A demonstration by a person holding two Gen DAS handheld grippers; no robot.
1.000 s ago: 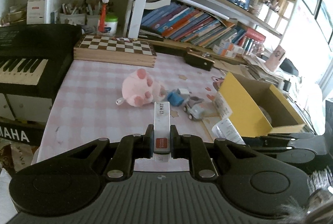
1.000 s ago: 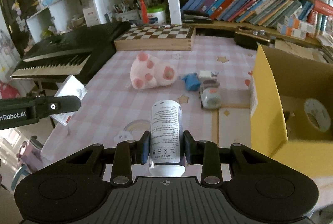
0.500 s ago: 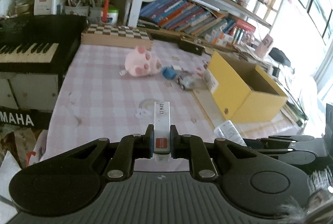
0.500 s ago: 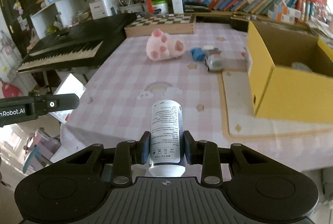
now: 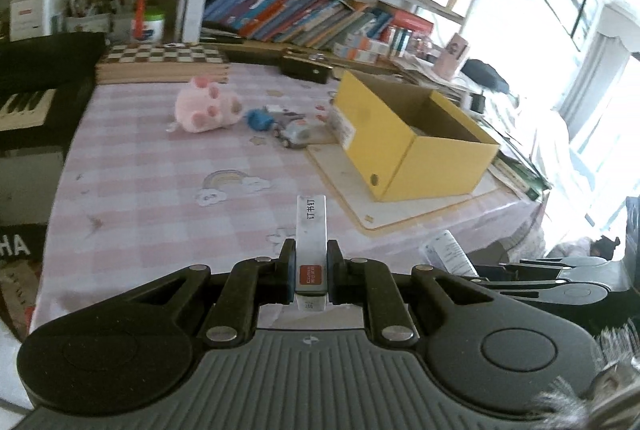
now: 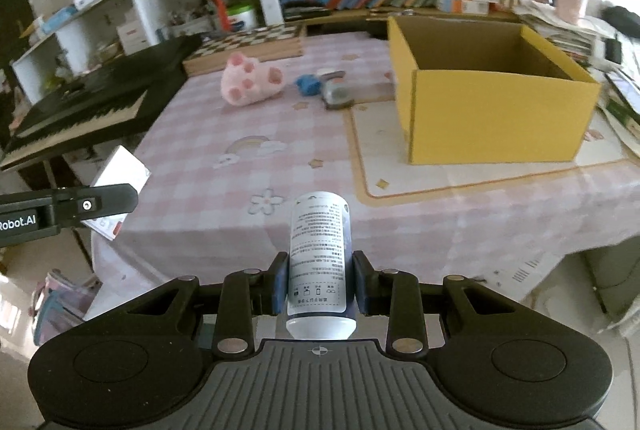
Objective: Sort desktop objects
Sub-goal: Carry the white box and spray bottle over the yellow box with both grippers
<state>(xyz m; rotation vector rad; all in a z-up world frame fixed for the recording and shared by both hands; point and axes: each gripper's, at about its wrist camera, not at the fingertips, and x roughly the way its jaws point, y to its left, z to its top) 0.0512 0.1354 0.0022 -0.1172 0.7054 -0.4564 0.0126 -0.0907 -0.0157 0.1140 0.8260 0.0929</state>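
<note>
My left gripper is shut on a white staple box with a red label, held above the table's near edge. My right gripper is shut on a white bottle with printed text, held in front of the table. An open yellow cardboard box stands on a mat at the table's right; it also shows in the left wrist view. A pink plush toy, a blue toy and a grey toy car lie at mid-table.
The table has a pink checked cloth. A chessboard box sits at the back. A black keyboard stands to the left. Bookshelves line the rear wall. My left gripper and its box show at the left of the right wrist view.
Both grippers have pulled back from the table, each keeping its object. The toys and yellow box now look farther away, and the table's near edge is in view.
</note>
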